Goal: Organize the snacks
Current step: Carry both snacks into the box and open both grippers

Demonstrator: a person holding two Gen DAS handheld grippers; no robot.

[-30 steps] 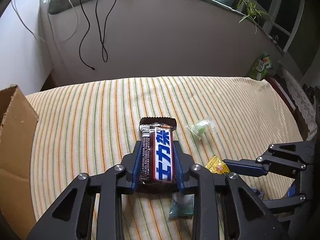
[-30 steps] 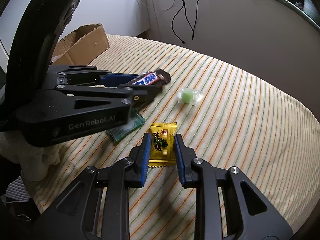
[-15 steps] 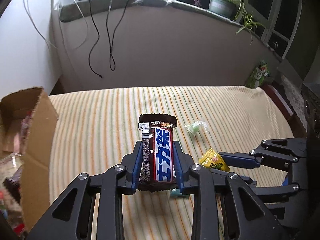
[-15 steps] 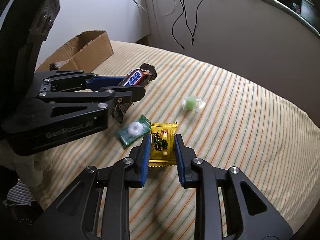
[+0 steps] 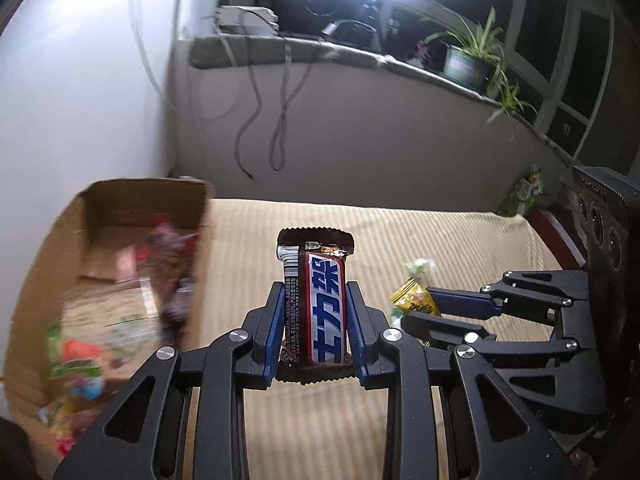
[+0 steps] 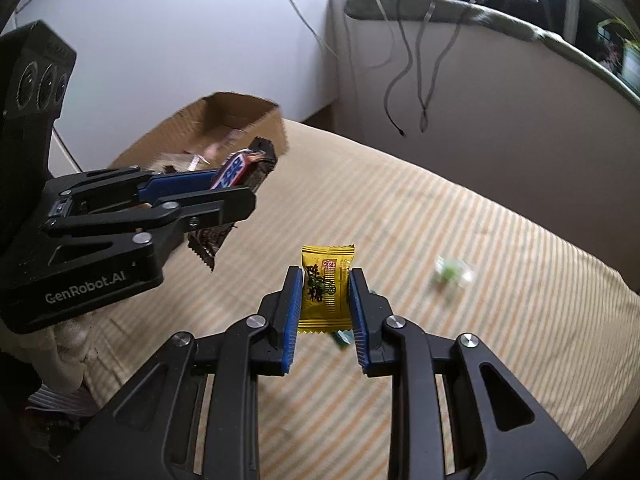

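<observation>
1. Left wrist view: the left tongs (image 5: 316, 318) grip a chocolate bar (image 5: 316, 300) in the air, the box (image 5: 108, 280) to their left. A short swing could drop it beside the box.
2. Right wrist view: the right tongs (image 6: 325, 308) pinch a yellow candy (image 6: 325, 288) by its thin wrapper, which may slip. A green candy (image 6: 452, 274) lies on the bed (image 6: 500, 340), right of them.

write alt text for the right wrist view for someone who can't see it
The right hand-held gripper holds a yellow candy packet above a striped bedspread. To its left, the left hand-held gripper carries a chocolate bar in front of an open cardboard box. A green wrapped candy lies on the bedspread to the right.
</observation>
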